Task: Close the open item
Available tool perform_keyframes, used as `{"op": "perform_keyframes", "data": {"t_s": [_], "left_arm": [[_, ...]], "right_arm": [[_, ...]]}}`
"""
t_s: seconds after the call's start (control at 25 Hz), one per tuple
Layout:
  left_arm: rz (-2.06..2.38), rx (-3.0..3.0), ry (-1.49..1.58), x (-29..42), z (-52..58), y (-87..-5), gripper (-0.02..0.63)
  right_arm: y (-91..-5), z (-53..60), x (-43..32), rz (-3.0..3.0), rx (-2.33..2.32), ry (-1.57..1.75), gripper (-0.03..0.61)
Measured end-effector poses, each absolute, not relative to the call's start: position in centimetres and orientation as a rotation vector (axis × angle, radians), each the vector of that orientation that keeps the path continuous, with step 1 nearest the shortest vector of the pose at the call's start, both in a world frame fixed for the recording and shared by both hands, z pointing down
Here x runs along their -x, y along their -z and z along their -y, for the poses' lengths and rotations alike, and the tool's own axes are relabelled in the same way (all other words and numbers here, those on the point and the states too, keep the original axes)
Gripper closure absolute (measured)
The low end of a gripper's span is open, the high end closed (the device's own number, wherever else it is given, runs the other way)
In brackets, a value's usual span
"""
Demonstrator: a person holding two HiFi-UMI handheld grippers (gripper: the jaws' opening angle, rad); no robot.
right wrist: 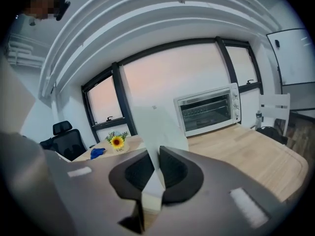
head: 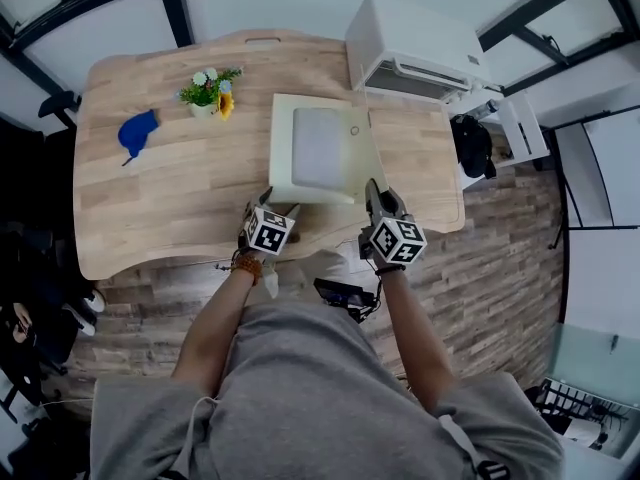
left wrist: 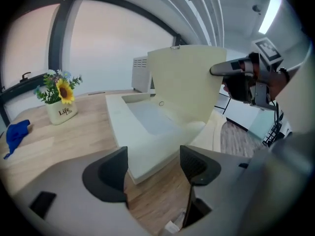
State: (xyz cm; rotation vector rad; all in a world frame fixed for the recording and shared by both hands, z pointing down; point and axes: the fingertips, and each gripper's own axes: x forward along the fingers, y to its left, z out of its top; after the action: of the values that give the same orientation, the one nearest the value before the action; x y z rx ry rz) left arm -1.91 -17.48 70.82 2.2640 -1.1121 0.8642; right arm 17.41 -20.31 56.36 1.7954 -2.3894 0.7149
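Wooden table in the head view bears the open cream box near its front edge, the left gripper view shows the left gripper gaping before the box's corner, and the right gripper view shows the right gripper clamped on the raised lid.

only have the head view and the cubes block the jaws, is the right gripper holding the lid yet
Observer: Yes. The right gripper has its jaws shut on the lid's edge.
Operator: and the left one
Observer: The left gripper is open. The box's near corner sits just ahead of its jaws, not gripped.
Operator: how far up is the lid
Observer: In the left gripper view it stands near upright along the box's right side.
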Motion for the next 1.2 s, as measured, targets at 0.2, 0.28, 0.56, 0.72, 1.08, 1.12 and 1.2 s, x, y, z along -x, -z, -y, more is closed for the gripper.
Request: {"op": "perform_keyframes", "data": {"t_s": [0.2, 0.28, 0.56, 0.72, 1.08, 1.12, 1.2], "left_arm": [[1.175, -2.260, -0.821, 3.1, 18.3, -70.7, 0.279], [1.093, -2.244, -0.806, 2.6, 18.3, -71.4, 0.276], [1.012, -2.116, -0.766, 2.4, 17.5, -72.7, 0.278], [0.997, -2.150, -0.781, 1.7, 16.8, -72.5, 0.278], [0.978, -2.174, -0.765, 1.2, 15.9, -72.7, 0.278], [0.978, -2.178, -0.770, 1.1, 15.8, -72.7, 0.278], [0.972, -2.188, -0.776, 0.9, 15.6, -72.8, 0.278]], "right_arm": [[-56.2, 20.1, -18.4, 2.379, -1.830, -0.703, 0.543], [-56.3, 20.0, -18.4, 2.371, -1.815, -0.688, 0.545], [-56.3, 19.8, -17.9, 2.356, -1.774, -0.649, 0.549], [-56.1, 19.6, -17.7, 2.365, -1.750, -0.627, 0.549], [-57.4, 18.7, -14.3, 2.406, -1.508, -0.499, 0.549], [-57.5, 18.7, -14.1, 2.409, -1.498, -0.497, 0.549], [-57.6, 18.7, -13.9, 2.418, -1.493, -0.507, 0.548]]}}
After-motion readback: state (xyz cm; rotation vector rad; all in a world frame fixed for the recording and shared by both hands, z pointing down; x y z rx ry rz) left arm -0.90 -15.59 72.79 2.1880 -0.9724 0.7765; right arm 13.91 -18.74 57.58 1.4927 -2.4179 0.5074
